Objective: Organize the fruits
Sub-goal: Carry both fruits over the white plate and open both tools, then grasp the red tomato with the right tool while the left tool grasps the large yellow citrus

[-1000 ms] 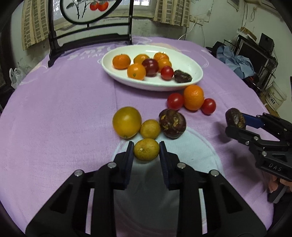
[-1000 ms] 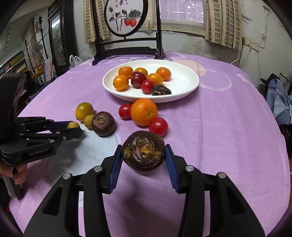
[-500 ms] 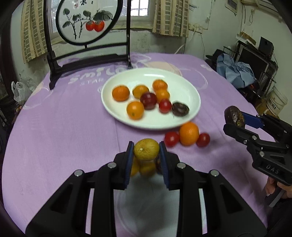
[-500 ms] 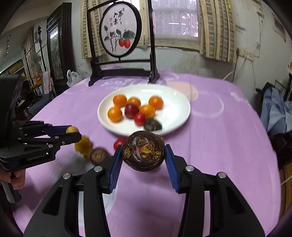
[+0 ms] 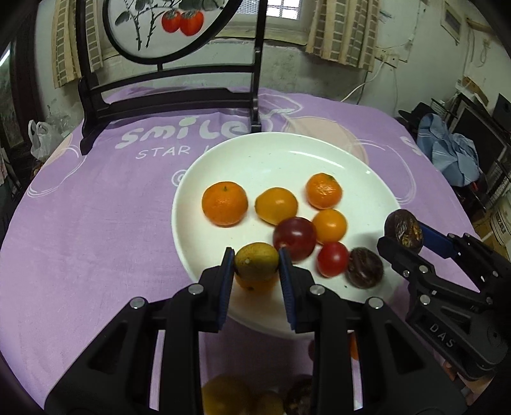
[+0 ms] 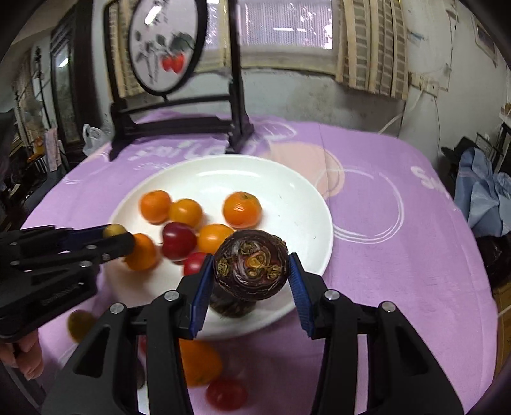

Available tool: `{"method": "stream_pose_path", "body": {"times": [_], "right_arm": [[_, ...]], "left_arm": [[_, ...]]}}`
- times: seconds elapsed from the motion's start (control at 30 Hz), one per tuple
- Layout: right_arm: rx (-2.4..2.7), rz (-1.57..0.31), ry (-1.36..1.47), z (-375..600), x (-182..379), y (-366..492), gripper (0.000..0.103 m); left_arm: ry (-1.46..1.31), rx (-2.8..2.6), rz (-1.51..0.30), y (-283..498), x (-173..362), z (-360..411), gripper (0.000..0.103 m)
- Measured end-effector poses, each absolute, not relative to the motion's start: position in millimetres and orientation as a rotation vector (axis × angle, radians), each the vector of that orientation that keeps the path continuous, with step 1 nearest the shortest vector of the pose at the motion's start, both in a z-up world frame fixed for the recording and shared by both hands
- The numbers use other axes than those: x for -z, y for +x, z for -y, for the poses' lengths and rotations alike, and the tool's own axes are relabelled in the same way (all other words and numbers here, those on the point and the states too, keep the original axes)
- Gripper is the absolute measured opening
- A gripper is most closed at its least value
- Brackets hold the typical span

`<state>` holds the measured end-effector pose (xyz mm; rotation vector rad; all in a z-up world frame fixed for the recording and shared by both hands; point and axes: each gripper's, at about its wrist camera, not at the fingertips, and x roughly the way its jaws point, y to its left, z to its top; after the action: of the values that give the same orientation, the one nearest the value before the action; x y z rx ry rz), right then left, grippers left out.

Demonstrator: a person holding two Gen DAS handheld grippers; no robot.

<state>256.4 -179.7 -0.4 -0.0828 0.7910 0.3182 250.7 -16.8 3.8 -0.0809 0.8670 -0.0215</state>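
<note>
**Both tongs loaded over the white plate**

Left tongs [image 5: 256,267], lower centre of the left wrist view: black plastic arms, blue ribbed pads, nearly closed and clamped on a small yellow-green citrus [image 5: 256,261], round, dull pitted skin. It hangs over the near rim of the plate [image 5: 255,153].

Right tongs [image 6: 251,268], lower centre of the right wrist view: same black arms and blue pads, set partly open around a dark purple fruit [image 6: 251,263], round, wrinkled skin with a yellowish scarred end facing the camera. Pads press both its sides. It sits over the near right part of the plate.

Plate: large, white, glossy ceramic, shallow, oval-looking, middle of frame in both views. In it, left wrist view: a bumpy tangerine [image 5: 224,203] at left, a smooth yellow-orange fruit [image 5: 276,205] beside it, another tangerine [image 5: 323,190] upper right, a small smooth orange fruit [image 5: 329,225], a glossy dark red plum [image 5: 294,237], a shiny red tomato [image 5: 332,258], a wrinkled dark purple fruit [image 5: 364,267] near the right rim. One more orange fruit is partly hidden under the held citrus.

Tabletop [image 5: 95,223]: soft purple cloth printed with white lettering and circles. Off the plate, bottom of the right wrist view: a big orange [image 6: 199,364] and a red tomato [image 6: 226,393], blurred. Black wooden stand with a round painted panel [image 5: 169,28] at top of frame.
</note>
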Motion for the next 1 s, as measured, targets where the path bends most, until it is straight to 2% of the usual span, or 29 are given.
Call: {"method": "stream_pose_path", "body": {"times": [0.1, 0.17, 0.2, 0.23, 0.33, 0.67, 0.73, 0.77, 1.0], "right_arm": [[-0.317, -0.810, -0.053, 180.6, 8.7, 264.8, 0.046], [-0.310, -0.817, -0.020, 183.1, 11.8, 269.2, 0.055], [-0.305, -0.815, -0.007, 185.2, 11.8, 270.1, 0.059], [-0.299, -0.811, 0.004, 186.6, 11.8, 269.5, 0.063], [-0.304, -0.808, 0.007, 188.3, 10.8, 265.2, 0.063], [-0.321, -0.828, 0.024, 202.2, 3.3, 229.7, 0.064], [-0.320, -0.828, 0.024, 205.4, 1.2, 219.8, 0.064], [-0.318, -0.826, 0.022, 207.2, 0.3, 213.0, 0.064], [-0.339, -0.830, 0.025, 215.0, 8.3, 171.7, 0.064]], "left_arm": [[-0.068, 0.000, -0.854, 257.5, -3.4, 13.9, 0.029], [-0.091, 0.002, -0.865, 263.9, -0.2, 10.1, 0.046], [-0.096, -0.003, -0.867, 265.1, 0.4, 9.4, 0.059], [-0.099, -0.011, -0.863, 265.8, 0.8, 8.9, 0.062], [-0.103, -0.007, -0.861, 263.2, 1.0, 7.9, 0.068], [-0.106, 0.011, -0.857, 222.8, -5.7, 1.1, 0.072], [-0.102, 0.011, -0.847, 210.6, -7.9, -0.7, 0.085], [-0.097, 0.003, -0.834, 201.9, -9.3, -2.2, 0.086], [-0.061, 0.007, -0.788, 150.5, -7.5, -10.5, 0.087]]}}
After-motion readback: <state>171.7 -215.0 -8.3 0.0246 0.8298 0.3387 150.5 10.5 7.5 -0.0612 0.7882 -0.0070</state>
